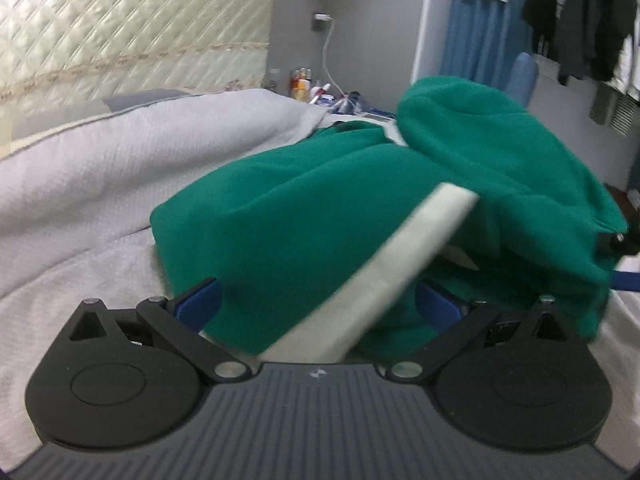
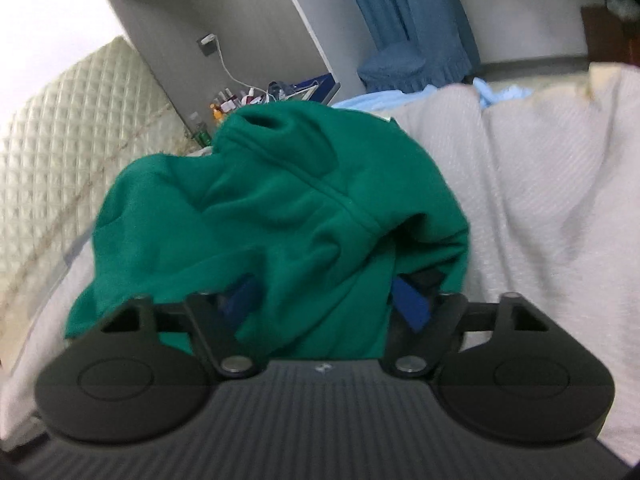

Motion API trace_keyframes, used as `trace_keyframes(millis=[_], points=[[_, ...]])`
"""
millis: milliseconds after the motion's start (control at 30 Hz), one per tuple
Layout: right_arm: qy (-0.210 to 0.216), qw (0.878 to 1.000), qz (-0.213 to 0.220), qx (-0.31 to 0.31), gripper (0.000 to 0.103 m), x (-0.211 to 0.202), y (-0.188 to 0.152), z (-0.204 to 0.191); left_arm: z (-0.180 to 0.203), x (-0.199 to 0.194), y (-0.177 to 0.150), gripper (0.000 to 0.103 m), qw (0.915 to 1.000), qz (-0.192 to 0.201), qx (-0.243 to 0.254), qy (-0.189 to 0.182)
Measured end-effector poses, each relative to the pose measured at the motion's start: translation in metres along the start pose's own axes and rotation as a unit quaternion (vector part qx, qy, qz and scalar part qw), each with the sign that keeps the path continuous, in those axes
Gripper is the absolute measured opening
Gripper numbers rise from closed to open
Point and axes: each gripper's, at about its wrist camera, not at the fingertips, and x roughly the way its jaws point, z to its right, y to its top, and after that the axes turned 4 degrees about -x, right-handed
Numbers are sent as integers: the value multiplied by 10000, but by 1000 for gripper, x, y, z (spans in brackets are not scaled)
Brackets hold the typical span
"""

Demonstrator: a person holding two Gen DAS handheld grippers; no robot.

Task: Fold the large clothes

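A green hooded garment (image 1: 280,208) lies bunched on the pale grey bed cover (image 1: 120,168). A white ribbed band (image 1: 400,256) of it runs up between my left gripper's blue fingers (image 1: 200,300). My left gripper (image 1: 318,300) stands wide, with cloth heaped in the gap and its fingertips buried. In the right wrist view the same green garment (image 2: 280,208) fills the middle, its hood opening at the top. My right gripper (image 2: 326,300) has its blue fingers (image 2: 412,308) either side of a fold. The fingers stand well apart and their tips are hidden by cloth.
A quilted cream headboard (image 1: 120,32) rises behind the bed. Bottles and a charger cable clutter the bedside (image 1: 304,84). A blue curtain (image 1: 480,40) and dark hanging clothes (image 1: 580,20) are at the far right. Light blue cloth (image 2: 500,92) lies at the bed's far edge (image 2: 540,200).
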Motion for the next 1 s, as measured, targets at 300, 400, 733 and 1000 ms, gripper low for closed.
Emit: trace_keyframes(millis=[300, 400, 733, 1000], points=[[-117, 9947, 913, -467, 32, 32, -11, 8, -6, 37, -6, 90, 9994, 349, -46, -43], [-122, 9925, 1069, -583, 28, 31, -14, 8, -18, 36, -3, 70, 9976, 363, -594, -47], [30, 9828, 1694, -732, 21, -22, 4, 12, -37, -12, 7, 22, 9932, 778, -857, -148], [301, 9740, 2193, -477, 19, -105, 18, 21, -72, -90, 4, 12, 9806, 1140, -1590, -101]])
